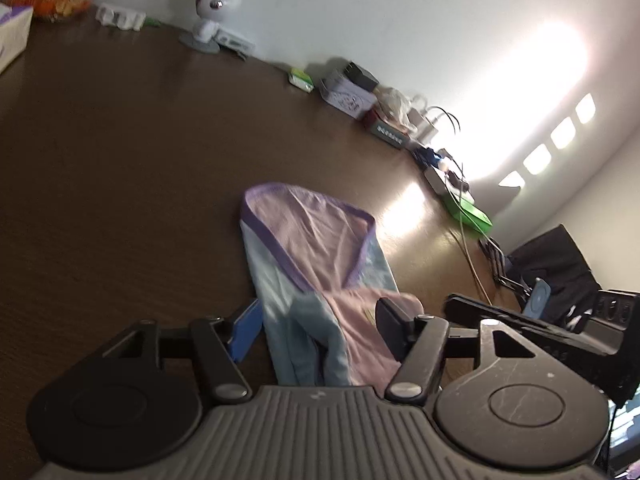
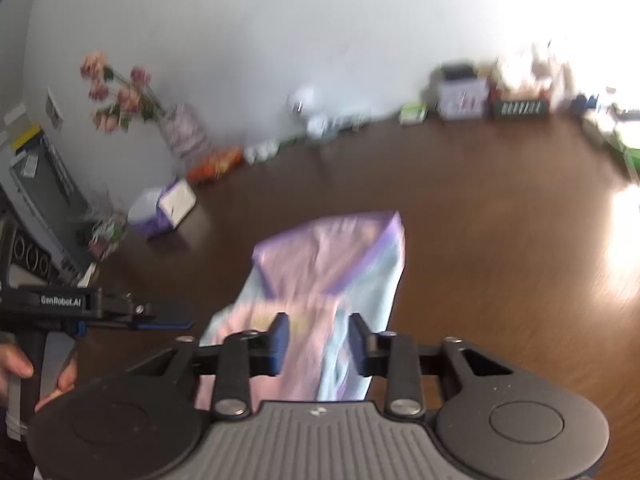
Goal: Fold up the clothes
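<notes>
A small pink and light-blue garment with purple trim (image 1: 316, 264) lies on the dark wooden table (image 1: 120, 160). My left gripper (image 1: 318, 320) is open, its fingers astride the garment's near end. In the right wrist view the same garment (image 2: 332, 264) lies ahead, blurred. My right gripper (image 2: 318, 338) is open, its fingers astride the garment's near end, not closed on it. The left gripper (image 2: 160, 320) shows at the left of that view, held by a hand. The right gripper (image 1: 520, 320) shows at the right of the left wrist view.
Along the far wall stand a white round camera (image 1: 212, 8), boxes (image 1: 348, 92), cables and a green pad (image 1: 472, 212). A tissue box (image 2: 168, 204), flowers (image 2: 120, 92) and an appliance (image 2: 44, 196) stand at the left. A dark chair (image 1: 560, 260) is off the table's right end.
</notes>
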A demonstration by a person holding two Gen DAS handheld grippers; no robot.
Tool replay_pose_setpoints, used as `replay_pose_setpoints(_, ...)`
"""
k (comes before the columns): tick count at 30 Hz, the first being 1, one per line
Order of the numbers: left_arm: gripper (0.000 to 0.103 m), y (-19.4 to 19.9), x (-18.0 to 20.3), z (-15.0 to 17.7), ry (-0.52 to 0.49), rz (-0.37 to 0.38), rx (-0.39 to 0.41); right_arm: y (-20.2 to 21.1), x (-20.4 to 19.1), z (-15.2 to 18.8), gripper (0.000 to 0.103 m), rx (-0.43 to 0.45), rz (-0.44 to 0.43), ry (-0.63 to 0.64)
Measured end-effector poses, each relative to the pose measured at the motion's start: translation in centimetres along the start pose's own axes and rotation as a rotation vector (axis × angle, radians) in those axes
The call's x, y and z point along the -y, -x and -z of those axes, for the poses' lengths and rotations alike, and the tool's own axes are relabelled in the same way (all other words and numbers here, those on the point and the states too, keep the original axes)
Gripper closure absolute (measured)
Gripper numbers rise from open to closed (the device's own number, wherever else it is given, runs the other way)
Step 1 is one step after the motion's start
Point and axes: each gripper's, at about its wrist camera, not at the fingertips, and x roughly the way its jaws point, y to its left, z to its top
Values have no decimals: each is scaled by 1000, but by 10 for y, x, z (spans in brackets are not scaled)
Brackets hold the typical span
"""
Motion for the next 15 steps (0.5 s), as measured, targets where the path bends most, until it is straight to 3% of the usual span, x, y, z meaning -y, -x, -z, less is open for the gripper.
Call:
replay_pose_setpoints(2,38,-15,-2,-19,-36,-74,15,-3,5,-24,57,11,44,16)
replay_pose_setpoints(9,43,-80,-5,-54,-121,-186,-22,-95,34,-78,62,-167,128,48)
replay_pose_setpoints(12,73,-94,-8,-54,-132,-178,-57,-120,41,-82,67,-217,114,22)
replay_pose_setpoints(13,90,-95,-9,-53,-136,-175,-58,-125,41,-81,70,-225,123,34)
replay_pose_setpoints(14,99,-96,-10,-52,-133,-171,-62,-127,38,-80,79,-219,136,58)
replay_pose_setpoints(15,100,-95,-10,-51,-129,-167,-61,-129,36,-78,91,-211,150,83)
